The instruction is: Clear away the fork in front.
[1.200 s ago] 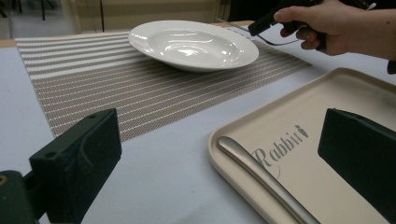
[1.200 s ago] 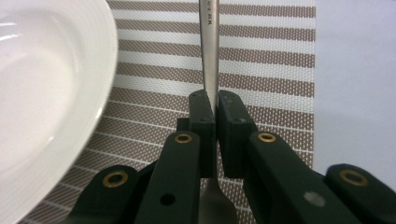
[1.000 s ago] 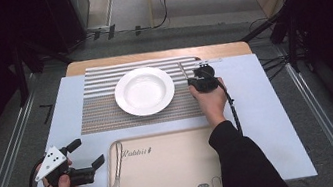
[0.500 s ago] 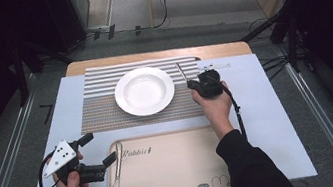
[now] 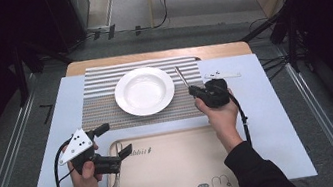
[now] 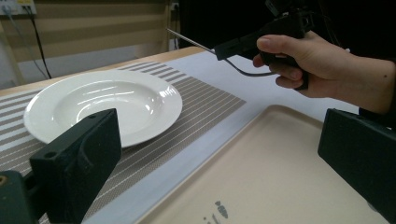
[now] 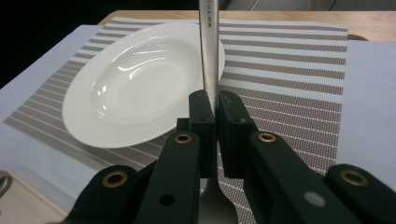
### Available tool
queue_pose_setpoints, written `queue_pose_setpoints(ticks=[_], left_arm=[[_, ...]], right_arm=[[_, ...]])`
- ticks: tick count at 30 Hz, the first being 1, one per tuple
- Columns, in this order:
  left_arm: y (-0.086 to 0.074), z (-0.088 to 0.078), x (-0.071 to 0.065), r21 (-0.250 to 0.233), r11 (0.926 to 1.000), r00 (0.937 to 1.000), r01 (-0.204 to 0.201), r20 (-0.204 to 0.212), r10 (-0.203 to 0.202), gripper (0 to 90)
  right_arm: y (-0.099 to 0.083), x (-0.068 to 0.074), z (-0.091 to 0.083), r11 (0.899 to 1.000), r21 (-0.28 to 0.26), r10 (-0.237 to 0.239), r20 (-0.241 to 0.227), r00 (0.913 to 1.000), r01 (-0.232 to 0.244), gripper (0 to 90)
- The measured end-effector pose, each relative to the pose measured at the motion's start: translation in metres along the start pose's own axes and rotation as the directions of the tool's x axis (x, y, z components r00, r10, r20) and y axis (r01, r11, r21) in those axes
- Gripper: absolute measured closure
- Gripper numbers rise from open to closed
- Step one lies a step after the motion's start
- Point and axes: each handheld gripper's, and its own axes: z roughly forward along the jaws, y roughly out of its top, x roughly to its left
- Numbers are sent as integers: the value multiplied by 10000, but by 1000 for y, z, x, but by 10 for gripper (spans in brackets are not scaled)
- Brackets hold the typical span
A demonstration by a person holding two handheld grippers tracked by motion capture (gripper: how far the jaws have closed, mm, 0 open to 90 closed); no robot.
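**Thin steel utensil pinched beside plate**

While clamped in right gripper (image 7: 211, 116), slim polished metal utensil handle (image 7: 208, 51) stuck out over striped woven placemat (image 5: 100, 104), beside round white ceramic plate (image 5: 144, 91). Judged light, stiff, slippery; pinched mid-handle. Left gripper (image 5: 114, 146) gaped empty over beige plastic tray (image 5: 177, 173).

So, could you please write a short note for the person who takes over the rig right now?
Right gripper: shut on a metal utensil, handle pointing away, held above the striped placemat just right of the white plate. Which utensil it is cannot be told.
Left gripper: open, holding nothing, at the left edge of the beige tray.
Done: utensil picked up.
Left: probably to lay it on the placemat beside the plate; it is not yet set down.
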Motion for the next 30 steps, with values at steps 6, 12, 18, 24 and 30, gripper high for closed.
queue_pose_setpoints(ticks=[6,12,18,24,30], left_arm=[[9,10,-5,3,10000,9998,-98,148,98,0],[14,20,-9,-8,10000,9994,-21,343,22,0],[17,29,-15,21,10000,9984,6,567,-7,0],[22,32,-19,-146,9997,9972,188,721,-177,0],[22,41,-23,-18,9996,9959,270,866,-267,0]], right_arm=[[-8,5,-16,9995,-297,-122,-253,9996,115,841],[-17,13,-28,9983,-524,-285,-597,9978,254,841],[-26,24,-40,9953,-766,-660,-833,9943,597,841],[-34,32,-52,9919,-1015,-872,-1093,9902,762,841],[-49,41,-60,9881,-1160,-1163,-1329,9843,1011,840]])
